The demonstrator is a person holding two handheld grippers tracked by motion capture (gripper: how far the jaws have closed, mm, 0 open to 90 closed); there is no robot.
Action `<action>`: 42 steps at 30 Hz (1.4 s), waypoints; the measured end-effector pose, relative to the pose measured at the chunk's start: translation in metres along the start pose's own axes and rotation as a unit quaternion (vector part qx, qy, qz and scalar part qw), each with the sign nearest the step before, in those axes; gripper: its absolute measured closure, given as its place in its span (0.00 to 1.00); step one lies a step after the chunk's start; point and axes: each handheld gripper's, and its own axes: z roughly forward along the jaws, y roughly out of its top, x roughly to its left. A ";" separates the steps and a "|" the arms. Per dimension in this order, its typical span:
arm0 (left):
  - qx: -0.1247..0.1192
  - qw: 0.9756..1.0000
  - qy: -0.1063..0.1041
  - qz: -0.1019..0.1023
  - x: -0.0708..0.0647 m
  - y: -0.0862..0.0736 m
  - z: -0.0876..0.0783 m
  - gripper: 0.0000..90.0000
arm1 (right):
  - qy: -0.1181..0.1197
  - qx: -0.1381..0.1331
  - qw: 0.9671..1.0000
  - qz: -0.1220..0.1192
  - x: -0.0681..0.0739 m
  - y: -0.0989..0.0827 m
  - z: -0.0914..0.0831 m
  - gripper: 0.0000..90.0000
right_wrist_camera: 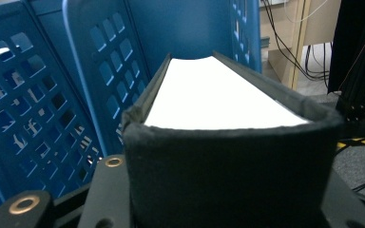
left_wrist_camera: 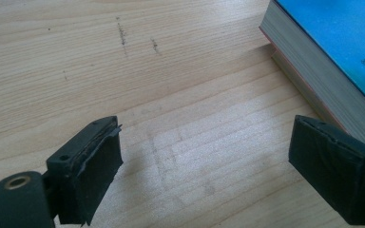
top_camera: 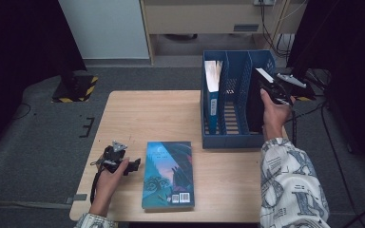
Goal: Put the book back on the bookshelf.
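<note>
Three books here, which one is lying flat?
The teal book near the table's front edge lies flat, cover up. The blue book stands in the rack's left slot, and the black book is held upright by the right claw.

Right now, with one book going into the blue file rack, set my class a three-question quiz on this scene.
1. True or false: the left gripper is open over bare table.
2. What does the right gripper hold? A) black book B) cup C) pen
3. Fill in: the teal book lies ____ on the table.

Key: 1 true. 2 A: the black book stands upright at the right slot of the blue file rack. 3 flat.
</note>
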 end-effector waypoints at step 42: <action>-0.001 1.000 -0.001 0.000 -0.001 0.000 0.000 0.11 | -0.014 0.080 0.996 -0.026 0.009 -0.018 -0.021 0.56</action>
